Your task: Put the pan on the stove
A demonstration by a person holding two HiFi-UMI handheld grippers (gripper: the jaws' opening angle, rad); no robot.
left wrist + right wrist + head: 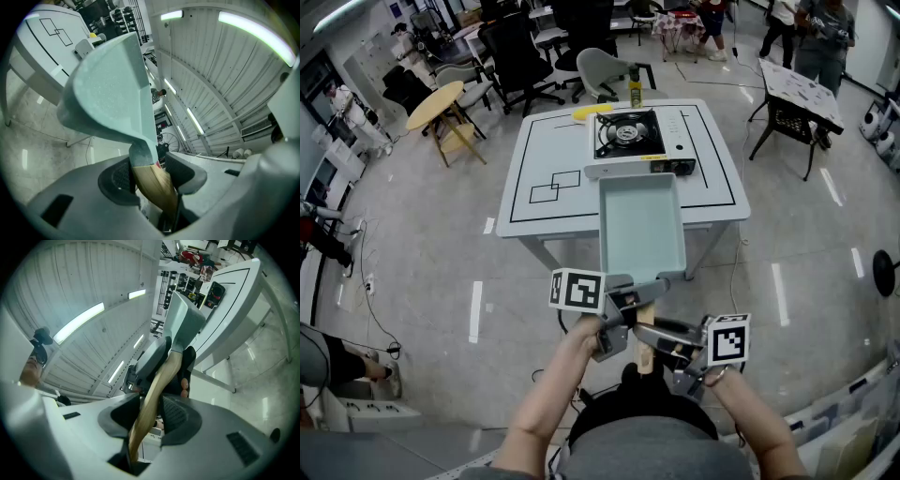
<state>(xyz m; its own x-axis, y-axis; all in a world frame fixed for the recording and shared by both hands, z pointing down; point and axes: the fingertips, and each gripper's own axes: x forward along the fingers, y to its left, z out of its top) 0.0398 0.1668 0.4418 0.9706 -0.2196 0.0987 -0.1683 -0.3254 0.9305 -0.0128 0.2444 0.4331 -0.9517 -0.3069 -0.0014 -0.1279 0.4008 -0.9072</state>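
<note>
Step in hand: carrying. The pan (640, 225) is being held in the air by both tools and is not yet resting on the stove (639, 142).
Left tool (150, 171): its jaws are standing partly apart and are pressing from both sides on the wooden handle (154, 185), right where the handle is meeting the pan body.
Right tool (151, 412): it is gripping the same handle further back, toward the free end, just behind the left tool. Its pads are closing on the wood from both sides.
Pan position: the pale green rectangular body is reaching forward from both tools, open side up and roughly level in the head view.
Stove position: it is sitting on the white table (546, 150), well ahead of the tools and beyond the pan's far end, with the burner (626, 134) uncovered.
Next move, judged: both tools should be advancing together until the pan body is hanging over the burner, then lowering it level before either grip is loosening.
Risk, judged: the whole load is hanging off the handle, so the far end may be dipping if the two tools fall out of line.
</note>
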